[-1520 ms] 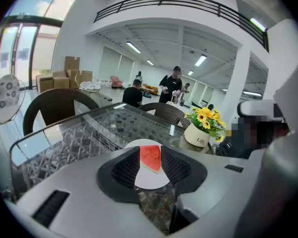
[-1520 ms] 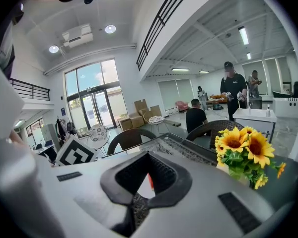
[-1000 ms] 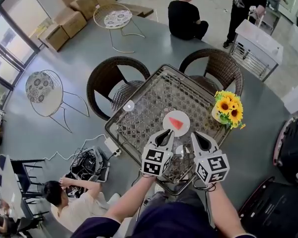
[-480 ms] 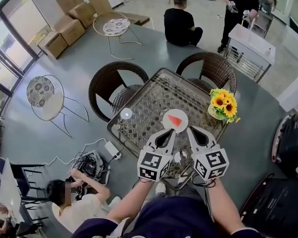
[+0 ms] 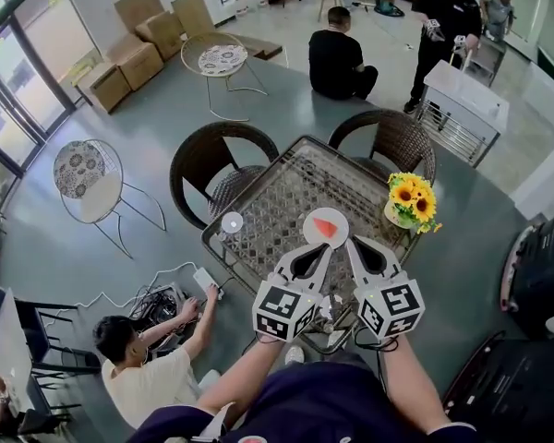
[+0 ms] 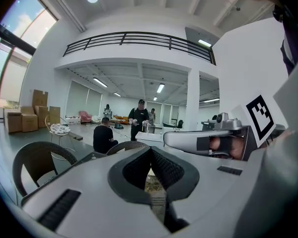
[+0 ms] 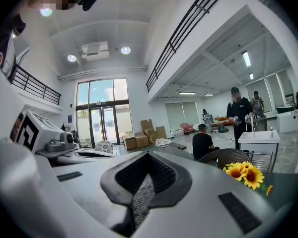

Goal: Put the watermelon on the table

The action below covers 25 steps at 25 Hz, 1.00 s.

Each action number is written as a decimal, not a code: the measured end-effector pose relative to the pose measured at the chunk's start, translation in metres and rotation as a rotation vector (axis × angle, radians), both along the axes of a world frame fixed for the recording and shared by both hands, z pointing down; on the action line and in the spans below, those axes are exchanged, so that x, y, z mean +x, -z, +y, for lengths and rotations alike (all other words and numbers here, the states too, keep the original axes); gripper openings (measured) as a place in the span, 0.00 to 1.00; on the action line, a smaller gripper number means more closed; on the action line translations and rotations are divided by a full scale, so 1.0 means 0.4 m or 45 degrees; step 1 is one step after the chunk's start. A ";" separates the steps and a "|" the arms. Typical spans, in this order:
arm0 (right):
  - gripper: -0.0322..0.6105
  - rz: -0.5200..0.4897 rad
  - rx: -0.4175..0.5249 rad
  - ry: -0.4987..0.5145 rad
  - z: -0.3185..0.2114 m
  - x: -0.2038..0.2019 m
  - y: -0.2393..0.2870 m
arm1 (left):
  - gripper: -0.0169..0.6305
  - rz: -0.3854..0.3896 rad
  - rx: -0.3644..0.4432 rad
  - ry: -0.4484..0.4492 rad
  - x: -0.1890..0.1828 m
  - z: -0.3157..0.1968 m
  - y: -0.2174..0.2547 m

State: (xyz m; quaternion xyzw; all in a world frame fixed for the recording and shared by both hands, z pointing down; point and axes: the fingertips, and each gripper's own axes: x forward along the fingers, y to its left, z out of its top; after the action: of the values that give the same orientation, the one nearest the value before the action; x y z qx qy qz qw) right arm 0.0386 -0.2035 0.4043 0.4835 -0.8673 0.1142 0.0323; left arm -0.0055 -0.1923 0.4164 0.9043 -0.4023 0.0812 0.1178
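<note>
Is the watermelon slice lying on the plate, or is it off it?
On the plate: the red slice lies on the white plate, on the table.

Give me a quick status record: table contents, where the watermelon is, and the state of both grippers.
table: wicker table
watermelon: red slice on white plate, on the table
other items: sunflowers at right edge; small white disc at left edge
left gripper: shut, empty, near the plate
right gripper: shut, empty, near the plate
</note>
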 end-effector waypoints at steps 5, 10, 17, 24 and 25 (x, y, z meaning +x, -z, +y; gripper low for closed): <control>0.05 0.011 0.015 0.008 0.012 -0.004 0.012 | 0.04 0.006 0.019 -0.002 -0.001 0.007 0.018; 0.05 0.017 0.027 0.005 0.018 -0.002 0.015 | 0.04 0.020 0.039 -0.015 0.006 0.013 0.030; 0.05 0.010 0.051 0.002 0.021 -0.003 0.044 | 0.04 0.026 0.056 -0.020 0.006 0.013 0.059; 0.05 0.008 0.065 0.010 0.028 -0.001 0.049 | 0.04 0.027 0.059 -0.014 0.003 0.012 0.059; 0.05 0.008 0.066 0.011 0.028 -0.001 0.050 | 0.04 0.027 0.059 -0.014 0.002 0.012 0.059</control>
State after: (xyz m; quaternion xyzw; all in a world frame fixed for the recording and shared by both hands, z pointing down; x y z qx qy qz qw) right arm 0.0383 -0.1922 0.3844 0.4807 -0.8720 0.0899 0.0230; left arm -0.0046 -0.1876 0.3928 0.9098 -0.3978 0.0629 0.1006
